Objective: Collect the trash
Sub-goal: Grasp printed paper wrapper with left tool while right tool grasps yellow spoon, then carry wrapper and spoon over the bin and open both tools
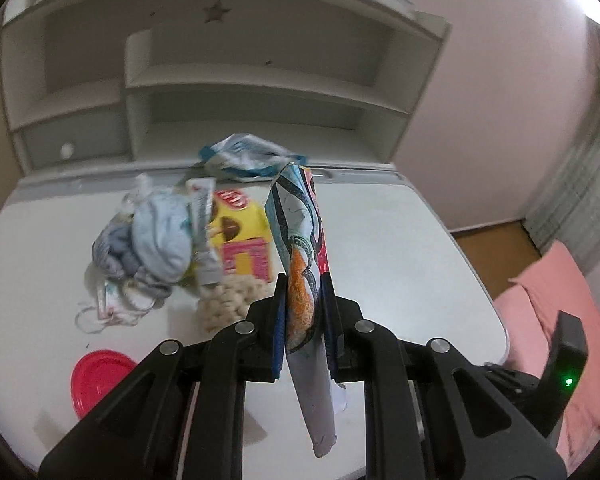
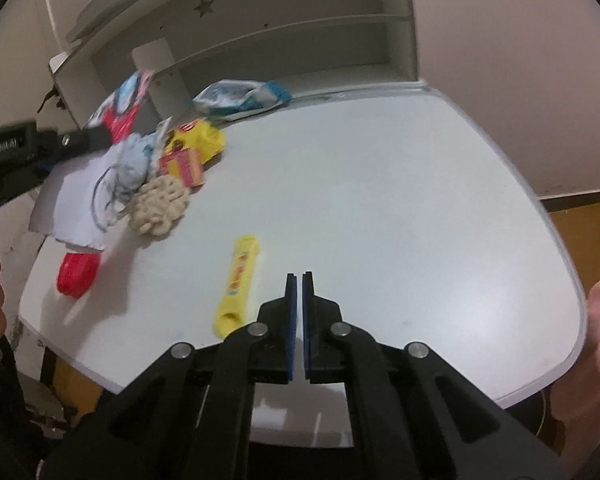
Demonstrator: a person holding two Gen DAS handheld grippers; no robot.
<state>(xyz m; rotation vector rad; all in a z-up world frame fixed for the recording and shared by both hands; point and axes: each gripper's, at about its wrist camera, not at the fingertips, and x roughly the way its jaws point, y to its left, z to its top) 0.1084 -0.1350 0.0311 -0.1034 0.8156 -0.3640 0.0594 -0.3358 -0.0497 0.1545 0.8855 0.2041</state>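
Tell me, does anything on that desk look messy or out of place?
Yes. Crumpled wrappers, a blue-white bag and tangled string sit heaped at the white desk's far left. A yellow tube lies alone, and the left gripper holds a folded colourful paper.

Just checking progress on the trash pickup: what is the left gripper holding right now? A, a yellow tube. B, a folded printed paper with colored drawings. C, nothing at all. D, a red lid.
B: in the left wrist view the left gripper is clamped on the folded printed paper, while the red lid and yellow tube lie on the table.
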